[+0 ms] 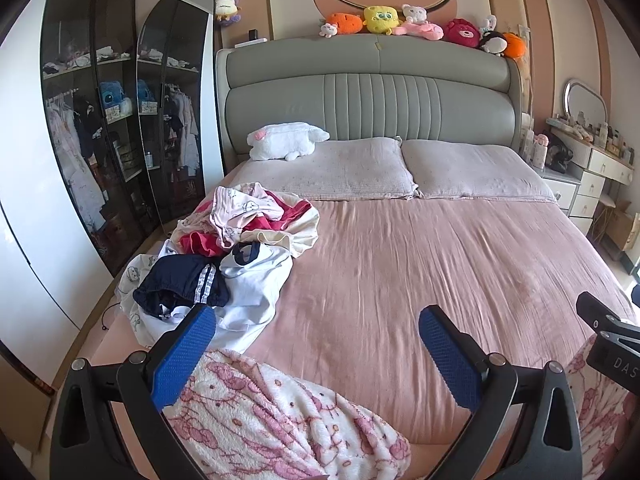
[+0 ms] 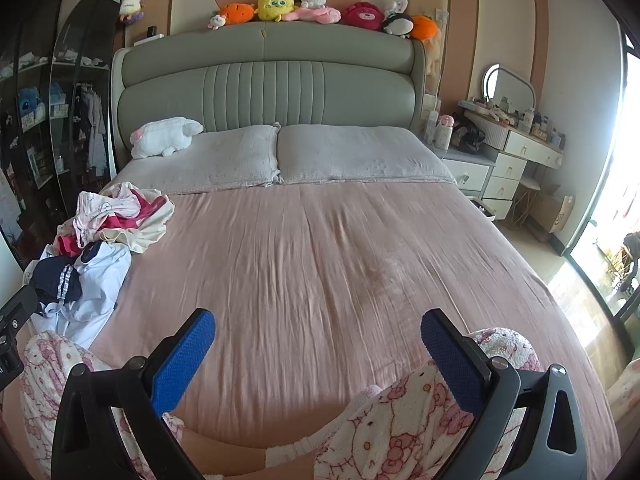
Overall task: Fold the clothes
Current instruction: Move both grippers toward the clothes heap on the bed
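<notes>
**Grippers hovering over fleece at the bed's near edge**

Fleece [image 1: 280, 412], white with pink cartoon prints, is lying crumpled at the near edge of the bed [image 1: 420, 260], under both grippers. The left gripper [image 1: 316, 356] is pointing toward the headboard [image 1: 372, 96], its blue ribbed fingers [image 1: 184, 352] spread wide and gripping nothing. The right gripper [image 2: 318, 356] is posing the same way, fingers apart and empty, with the fleece [image 2: 400, 420] bunching below it and a cuffed sleeve trailing left.

On the left side of the bed a loose pile [image 1: 224, 248] is sitting well apart from the grippers: navy shorts with white stripes, a pale blue shirt, pink and red pieces. Between the grippers and the pillows [image 1: 392, 168] the wrinkled pink sheet is lying bare. A white plush [image 1: 286, 140] is resting on the left pillow, and bright plush toys are lining the padded grey headboard's top.
</notes>
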Motion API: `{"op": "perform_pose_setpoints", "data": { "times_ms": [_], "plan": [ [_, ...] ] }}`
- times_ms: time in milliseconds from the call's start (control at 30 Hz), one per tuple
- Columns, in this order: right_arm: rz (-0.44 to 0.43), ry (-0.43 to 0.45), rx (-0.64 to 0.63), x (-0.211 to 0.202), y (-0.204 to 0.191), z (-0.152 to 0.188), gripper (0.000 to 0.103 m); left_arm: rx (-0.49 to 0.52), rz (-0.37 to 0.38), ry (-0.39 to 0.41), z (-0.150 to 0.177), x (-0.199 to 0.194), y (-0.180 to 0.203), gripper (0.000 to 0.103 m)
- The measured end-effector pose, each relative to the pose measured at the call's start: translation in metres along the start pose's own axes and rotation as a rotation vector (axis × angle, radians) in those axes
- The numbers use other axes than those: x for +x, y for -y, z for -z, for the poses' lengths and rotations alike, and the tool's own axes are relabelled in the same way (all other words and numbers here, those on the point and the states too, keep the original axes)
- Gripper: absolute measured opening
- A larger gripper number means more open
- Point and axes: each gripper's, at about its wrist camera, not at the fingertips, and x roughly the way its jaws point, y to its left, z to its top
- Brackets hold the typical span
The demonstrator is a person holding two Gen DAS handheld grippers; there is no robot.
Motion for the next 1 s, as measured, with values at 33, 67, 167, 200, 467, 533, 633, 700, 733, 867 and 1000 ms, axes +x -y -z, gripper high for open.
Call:
{"op": "perform_pose_setpoints", "data": {
  "times_ms": [33, 67, 167, 200, 467, 533, 633, 700, 733, 867, 1000],
  "plan": [
    [-0.003, 0.003, -0.005, 0.000, -0.001, 0.000, 0.103, 0.000, -0.002, -0.001, 0.000, 0.000, 0.000, 0.103],
    [-0.006, 0.006, -0.010, 0.001, -0.002, -0.001, 0.103, 0.000, -0.004, -0.002, 0.000, 0.001, -0.001, 0.103],
    [-0.014, 0.015, -0.024, 0.001, -0.005, -0.001, 0.103, -0.001, -0.010, -0.004, 0.000, 0.002, -0.002, 0.103],
    [-0.017, 0.018, -0.029, 0.002, -0.006, -0.002, 0.103, -0.001, -0.012, -0.005, 0.000, 0.002, -0.003, 0.103],
    [-0.051, 0.064, -0.080, 0.001, -0.016, -0.004, 0.103, 0.020, -0.023, -0.019, -0.001, 0.008, -0.003, 0.103],
    [-0.075, 0.104, -0.109, -0.003, -0.020, -0.004, 0.103, 0.035, -0.029, -0.009, -0.001, 0.009, -0.001, 0.103],
    [-0.058, 0.138, -0.175, -0.004, -0.030, -0.004, 0.103, 0.014, 0.008, -0.010, -0.003, 0.010, -0.005, 0.103],
    [-0.077, 0.129, -0.194, -0.001, -0.032, -0.005, 0.103, -0.004, 0.027, -0.018, -0.005, 0.013, -0.008, 0.103],
    [-0.091, 0.119, -0.188, 0.002, -0.032, -0.007, 0.103, -0.006, 0.026, -0.021, -0.006, 0.016, -0.009, 0.103],
    [-0.142, 0.096, -0.161, 0.014, -0.033, -0.019, 0.103, -0.021, 0.004, -0.002, -0.017, 0.024, -0.021, 0.103],
    [-0.144, 0.116, -0.201, 0.028, -0.049, -0.046, 0.103, -0.055, -0.053, 0.025, -0.035, 0.035, -0.046, 0.103]
  ]
}}
